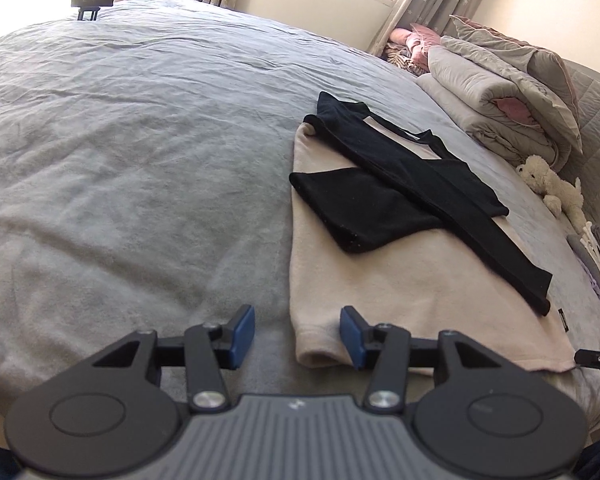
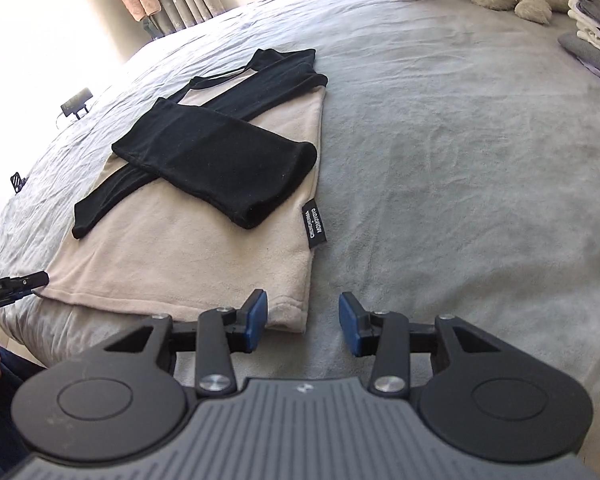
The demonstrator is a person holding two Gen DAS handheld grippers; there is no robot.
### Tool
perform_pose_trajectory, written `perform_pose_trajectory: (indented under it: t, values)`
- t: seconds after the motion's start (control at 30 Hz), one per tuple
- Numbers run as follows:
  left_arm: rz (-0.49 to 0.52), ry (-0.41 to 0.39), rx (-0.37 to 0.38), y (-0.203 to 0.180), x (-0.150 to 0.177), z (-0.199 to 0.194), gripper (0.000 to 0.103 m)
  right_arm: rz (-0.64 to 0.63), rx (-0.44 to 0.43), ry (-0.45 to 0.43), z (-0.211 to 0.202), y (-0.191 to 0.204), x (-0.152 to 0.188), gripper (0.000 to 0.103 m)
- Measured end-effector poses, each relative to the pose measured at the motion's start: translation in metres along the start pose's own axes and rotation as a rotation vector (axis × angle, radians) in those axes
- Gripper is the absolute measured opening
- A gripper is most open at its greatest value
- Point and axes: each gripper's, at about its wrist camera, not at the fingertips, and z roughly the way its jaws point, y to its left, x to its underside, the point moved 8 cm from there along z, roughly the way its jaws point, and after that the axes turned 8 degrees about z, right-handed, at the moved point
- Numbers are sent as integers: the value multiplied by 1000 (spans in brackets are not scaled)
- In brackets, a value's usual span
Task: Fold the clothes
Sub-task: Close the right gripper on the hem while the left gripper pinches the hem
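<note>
Grey bed [image 2: 440, 140], wrinkled sheet. Beige-and-black shirt [image 2: 204, 240] flat near front edge, sleeves crossed over body. Left gripper [image 1: 297, 334] at hem's left corner, right gripper [image 2: 303, 318] at right corner; jaws parted, gripping nothing.

black claw [image 1: 297, 334], blue pads [image 1: 244, 334]
</note>
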Motion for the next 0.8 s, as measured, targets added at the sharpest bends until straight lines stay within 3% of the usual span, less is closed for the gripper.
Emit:
perform_pose_trajectory:
  t: [0.13, 0.23, 0.7, 0.8]
  values:
    - [2, -6, -9, 0, 0, 2, 48, 44, -12, -2, 2, -5, 1, 42]
    - [-7, -7, -13, 1, 0, 3, 47, 70, -20, -2, 4, -7, 1, 26]
    - [-38, -21, -35, 3, -2, 8, 48, 116, -26, -24, 10, -7, -1, 28]
    - [-48, -22, -34, 4, -3, 8, 48, 113, -15, -34, 11, -7, -1, 23]
